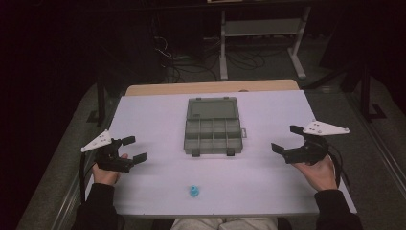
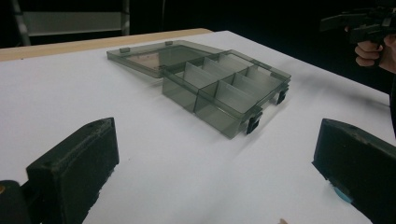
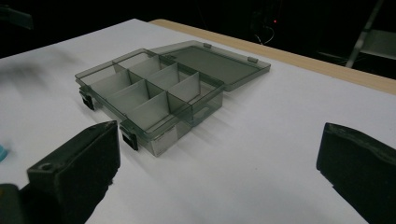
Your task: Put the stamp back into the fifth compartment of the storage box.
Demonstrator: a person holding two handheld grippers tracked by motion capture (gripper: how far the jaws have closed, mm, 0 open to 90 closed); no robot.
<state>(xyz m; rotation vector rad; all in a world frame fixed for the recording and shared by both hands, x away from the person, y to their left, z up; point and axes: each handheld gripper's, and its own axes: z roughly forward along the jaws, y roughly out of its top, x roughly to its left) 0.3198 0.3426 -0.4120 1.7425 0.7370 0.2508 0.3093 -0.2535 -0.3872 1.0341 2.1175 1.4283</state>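
Note:
A grey see-through compartment box (image 1: 212,136) lies open at the middle of the white table (image 1: 158,115), its lid (image 1: 212,109) laid flat behind it. The compartments look empty. A small blue piece (image 1: 194,191) sits near the front edge. My left gripper (image 1: 134,149) hovers left of the box, open, with nothing between its jaws. To the right of the box my right gripper (image 1: 287,139) is also open and empty. In the left gripper view the box (image 2: 224,88) lies ahead of the left gripper (image 2: 217,140). The right gripper view has the box (image 3: 149,93) ahead and left of the right gripper (image 3: 219,140).
A wooden strip (image 1: 210,87) runs along the table's far edge. Beyond it are a metal frame (image 1: 261,28) and cables on a dark floor. The blue piece (image 2: 343,196) peeks out beside one jaw in the left gripper view.

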